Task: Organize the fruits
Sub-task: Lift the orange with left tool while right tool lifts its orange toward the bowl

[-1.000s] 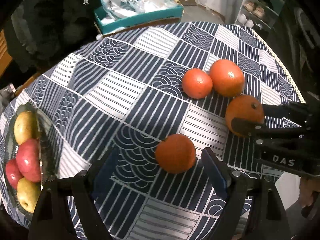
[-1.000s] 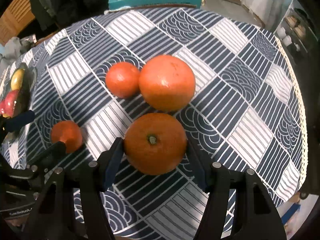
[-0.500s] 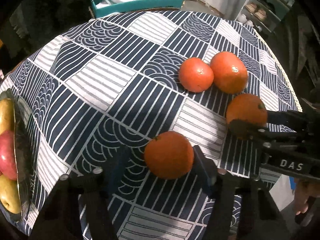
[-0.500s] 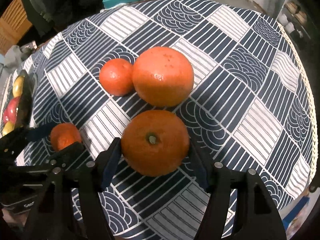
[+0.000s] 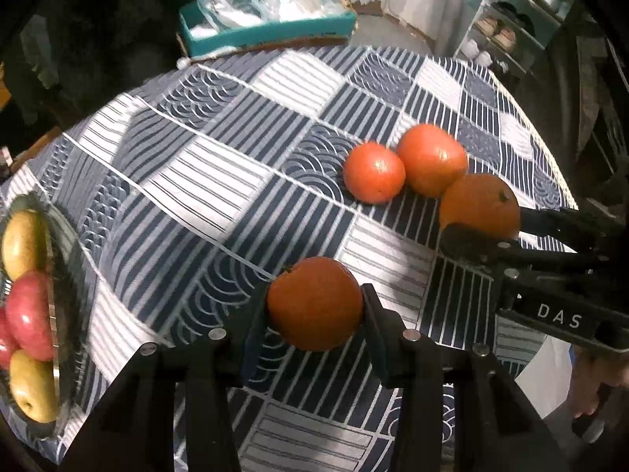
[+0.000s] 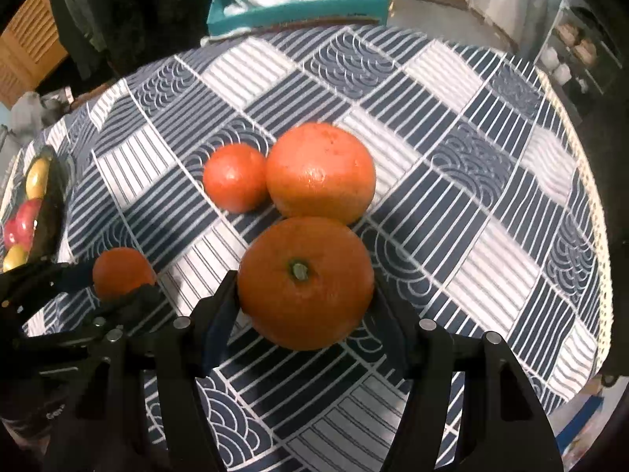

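A: Why both clamped? Left gripper (image 5: 314, 314) squeezes the small orange (image 5: 314, 303), right gripper (image 6: 304, 299) the stemmed orange (image 6: 304, 283), near the table's right edge.

B: Probably hauling both to the fruit bowl (image 5: 67, 259) at the left edge.

"DAS" on right hand-held gripper (image 5: 479, 232)

A: Someone's home, right?

B: Yep. Round table (image 6: 491, 212) under a navy patchwork tablecloth (image 5: 220, 181), bowl of apples and pears (image 5: 29, 299), shoe rack with shoes (image 5: 507, 31) by the wall, a teal box (image 5: 267, 29) of plastic bags, wooden louvred door (image 6: 29, 35).
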Demonstrator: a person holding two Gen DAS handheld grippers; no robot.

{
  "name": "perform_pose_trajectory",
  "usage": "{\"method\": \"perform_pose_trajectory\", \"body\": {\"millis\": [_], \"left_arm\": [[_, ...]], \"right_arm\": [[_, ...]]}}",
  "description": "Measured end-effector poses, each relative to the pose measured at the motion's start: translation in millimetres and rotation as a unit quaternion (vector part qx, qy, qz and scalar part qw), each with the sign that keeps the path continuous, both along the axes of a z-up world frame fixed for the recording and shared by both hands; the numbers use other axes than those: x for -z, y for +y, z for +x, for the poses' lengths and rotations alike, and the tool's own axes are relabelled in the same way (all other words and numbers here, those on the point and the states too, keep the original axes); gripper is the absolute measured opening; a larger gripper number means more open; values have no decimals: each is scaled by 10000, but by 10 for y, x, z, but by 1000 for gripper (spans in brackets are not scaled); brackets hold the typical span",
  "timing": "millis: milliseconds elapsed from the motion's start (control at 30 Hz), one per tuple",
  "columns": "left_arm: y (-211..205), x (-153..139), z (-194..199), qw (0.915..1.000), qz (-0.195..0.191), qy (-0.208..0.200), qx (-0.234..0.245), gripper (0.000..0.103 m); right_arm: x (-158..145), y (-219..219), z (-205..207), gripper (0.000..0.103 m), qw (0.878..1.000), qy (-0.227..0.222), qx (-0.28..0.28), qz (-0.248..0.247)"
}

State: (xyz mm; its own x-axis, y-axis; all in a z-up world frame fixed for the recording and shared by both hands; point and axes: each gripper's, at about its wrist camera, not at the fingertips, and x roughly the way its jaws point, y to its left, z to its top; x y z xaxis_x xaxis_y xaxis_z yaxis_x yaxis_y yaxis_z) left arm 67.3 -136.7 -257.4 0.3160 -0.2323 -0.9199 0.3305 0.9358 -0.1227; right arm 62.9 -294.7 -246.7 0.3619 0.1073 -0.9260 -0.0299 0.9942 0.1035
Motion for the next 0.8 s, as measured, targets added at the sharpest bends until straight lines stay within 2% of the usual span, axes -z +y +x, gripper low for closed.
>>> {"method": "perform_pose_trajectory", "body": {"millis": [333,533,800], "left_arm": [[216,-486,-64,9975,-12,-648,-267,46],[302,-763,-122,9952,-171,-896,-353,46],[420,-1095,-240,9906,-262,-1266,-439,46]], "right_arm": [[-522,143,-9,65,9946,-973,-119,-348],[-852,201,-55,65,9908,-1303,-177,-328],[-1135,311,-59,65,9866,-1598,-228,-233]]}}
